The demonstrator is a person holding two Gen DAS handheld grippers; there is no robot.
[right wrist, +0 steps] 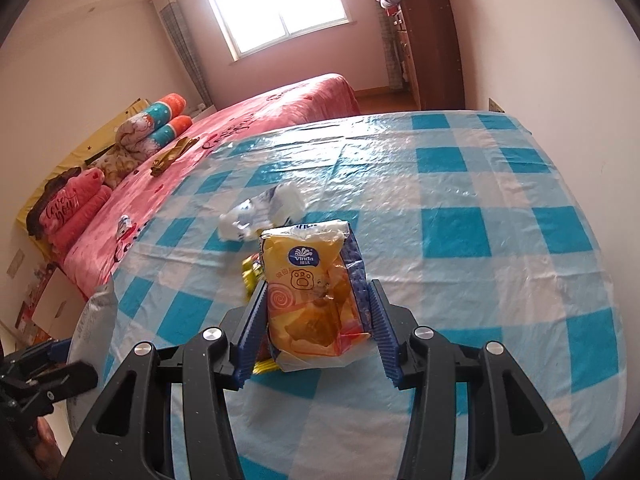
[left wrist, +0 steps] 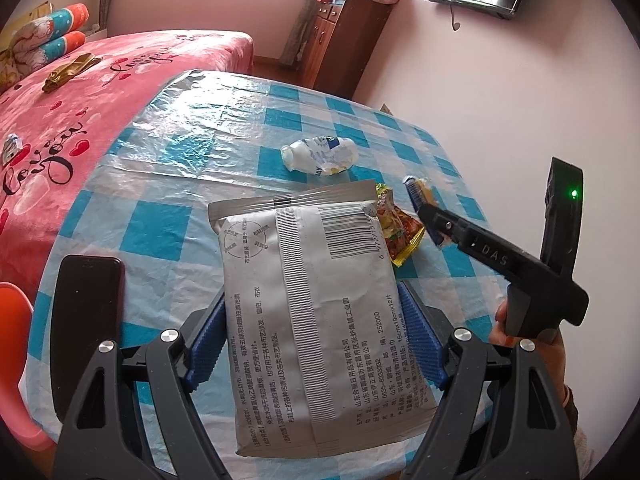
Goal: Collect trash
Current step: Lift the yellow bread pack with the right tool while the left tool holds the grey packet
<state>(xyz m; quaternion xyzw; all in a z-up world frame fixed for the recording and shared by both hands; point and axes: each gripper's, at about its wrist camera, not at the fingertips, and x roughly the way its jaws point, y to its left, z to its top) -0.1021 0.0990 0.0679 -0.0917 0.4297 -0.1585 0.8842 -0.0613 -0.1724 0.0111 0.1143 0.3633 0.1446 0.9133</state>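
A: Grey foil pouch [left wrist: 316,320], printed back up, barcode showing: gripped between the blue pads of the left gripper [left wrist: 316,340], lifted over the checked tablecloth [left wrist: 168,224].

B: And the right?

A: Right gripper [right wrist: 316,320]: closed on an orange tissue packet [right wrist: 312,300], held upright above the cloth. A yellow snack wrapper [left wrist: 400,232] lies just beneath it.

B: Items still uncollected?

A: Crumpled white bottle [left wrist: 320,154], on the cloth beyond both tools. Yellow snack wrapper, as noted. Dark phone [left wrist: 86,336] by the left edge, likely not trash.

B: Step in hand?

A: Judged mid-collection: both tools loaded. No bin shows in either view. Next move calls for carrying both pieces to a container, letting go, then returning for the bottle and wrapper.
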